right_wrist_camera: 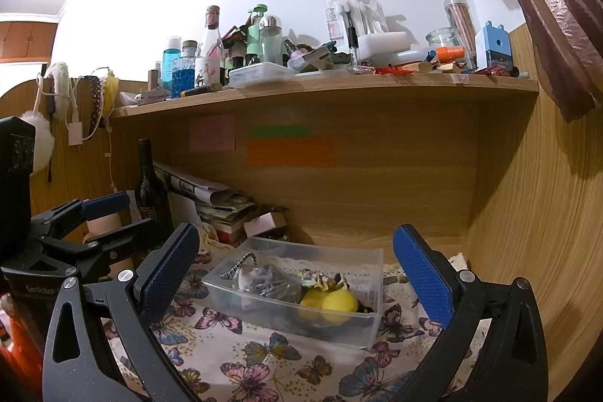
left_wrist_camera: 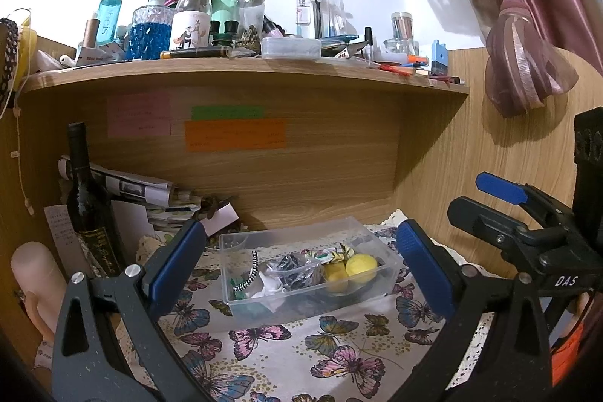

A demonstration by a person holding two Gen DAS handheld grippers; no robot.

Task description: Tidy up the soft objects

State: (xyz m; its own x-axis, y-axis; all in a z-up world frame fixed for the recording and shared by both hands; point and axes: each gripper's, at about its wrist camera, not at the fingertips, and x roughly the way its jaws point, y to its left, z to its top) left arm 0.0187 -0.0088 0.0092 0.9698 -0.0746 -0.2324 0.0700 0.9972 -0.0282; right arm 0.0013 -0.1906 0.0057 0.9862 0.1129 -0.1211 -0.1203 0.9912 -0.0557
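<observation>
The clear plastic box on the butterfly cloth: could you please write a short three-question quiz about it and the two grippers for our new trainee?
1. True or false: the clear plastic box stands on the upper shelf.
2. Multiple choice: the yellow soft balls lie A) on the butterfly cloth outside the box, B) inside the box, C) between the left gripper fingers.
3. Fill in: both the left gripper and the right gripper are ____ and hold nothing.

Key
1. False: it stands on the butterfly cloth below the shelf.
2. B.
3. Open.
</observation>
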